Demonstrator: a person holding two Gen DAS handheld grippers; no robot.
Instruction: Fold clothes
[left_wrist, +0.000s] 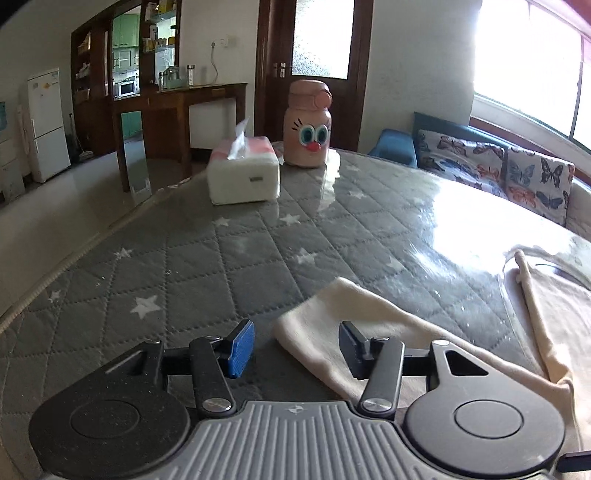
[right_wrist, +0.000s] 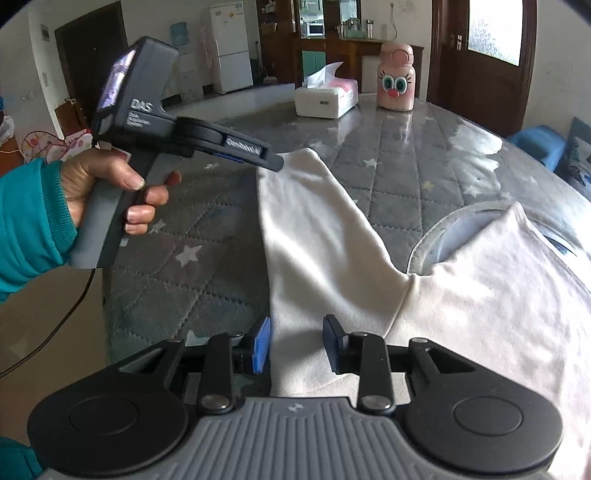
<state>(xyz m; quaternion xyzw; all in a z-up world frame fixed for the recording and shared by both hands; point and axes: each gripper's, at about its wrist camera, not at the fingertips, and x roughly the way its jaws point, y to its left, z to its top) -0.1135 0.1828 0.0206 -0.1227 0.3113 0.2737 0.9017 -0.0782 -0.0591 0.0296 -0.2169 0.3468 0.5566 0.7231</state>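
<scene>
The cream garment (right_wrist: 461, 295) lies flat on the table's quilted grey star-print cover (left_wrist: 177, 266), its body to the right and one sleeve (right_wrist: 314, 229) stretched out straight away from the neckline (right_wrist: 436, 236). As far as these views show, you have the piece laid out and smoothed, but no fold is visible yet: the sleeve is not brought in over the body, and the body is not doubled over, so nearly all of the folding looks to be left. Your left gripper (left_wrist: 295, 345) hovers over the sleeve's cuff end (left_wrist: 332, 317) with its blue pads parted and nothing pressed between them. Your right gripper (right_wrist: 297, 343) stands over the sleeve near the shoulder, jaws partly apart, cloth beneath them but not pinched. Your left hand (right_wrist: 110, 188) grips its handle just left of the sleeve. Far across the table, well apart from the work, sit a tissue box (left_wrist: 243, 173) and a pink cartoon-faced bottle (left_wrist: 308, 123).
</scene>
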